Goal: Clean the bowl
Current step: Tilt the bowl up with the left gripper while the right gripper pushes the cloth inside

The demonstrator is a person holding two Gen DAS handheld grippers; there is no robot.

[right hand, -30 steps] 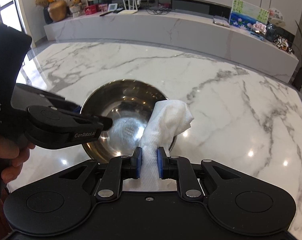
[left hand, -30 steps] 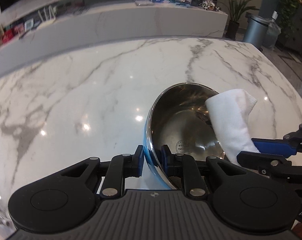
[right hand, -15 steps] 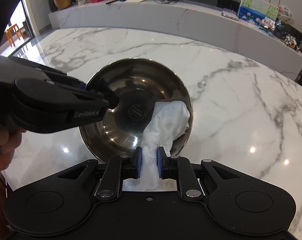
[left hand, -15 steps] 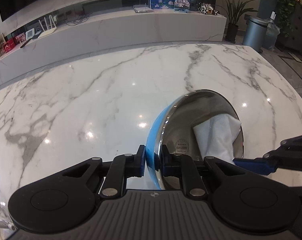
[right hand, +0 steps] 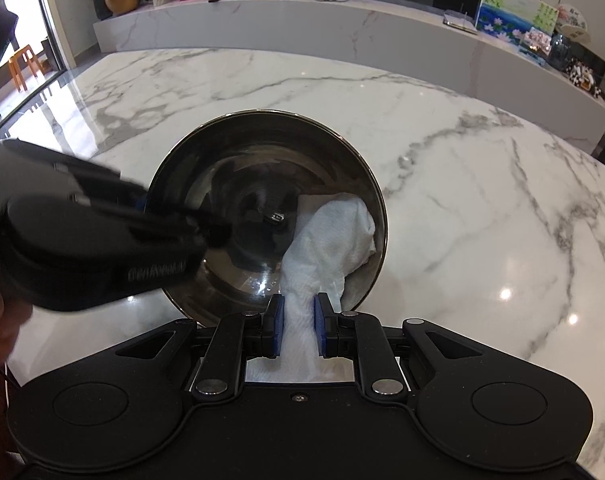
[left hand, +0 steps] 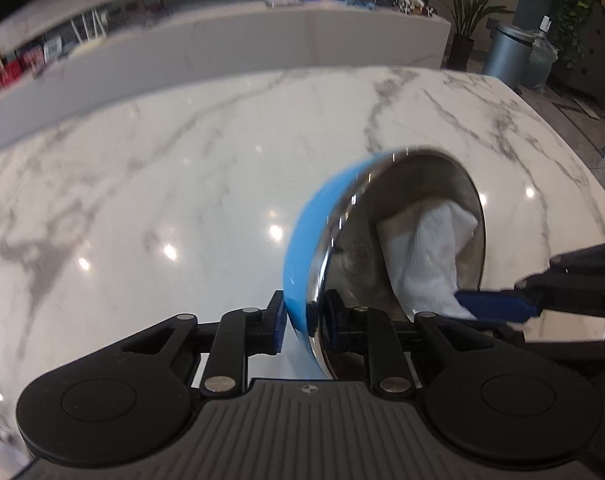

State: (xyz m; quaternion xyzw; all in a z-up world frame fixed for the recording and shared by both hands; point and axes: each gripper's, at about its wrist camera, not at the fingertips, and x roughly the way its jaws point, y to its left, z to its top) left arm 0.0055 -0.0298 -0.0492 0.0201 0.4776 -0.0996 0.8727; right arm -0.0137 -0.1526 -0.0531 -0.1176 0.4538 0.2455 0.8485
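Note:
A steel bowl (left hand: 426, 184) with a blue outside (left hand: 314, 216) is held tilted on its side above the marble table (left hand: 182, 184), opening toward the right. My left gripper (left hand: 304, 324) is shut on the bowl's near rim. My right gripper (right hand: 296, 326) is shut on a white cloth (right hand: 330, 236), whose free end lies inside the bowl (right hand: 258, 160) against its right wall. The cloth also shows in the left wrist view (left hand: 426, 252), with the right gripper's blue fingers (left hand: 494, 306) beside it. The left gripper (right hand: 142, 212) enters the right wrist view from the left.
The marble table (right hand: 462, 200) spreads around the bowl. Behind it runs a long marble counter (right hand: 382, 32) with pictures and small items. A grey bin (left hand: 506, 56) and plants stand on the floor at the far right.
The left gripper has tipped the bowl further onto its side, opening to the right. The cloth has gone from the rim into the bowl and now lies against its right wall.

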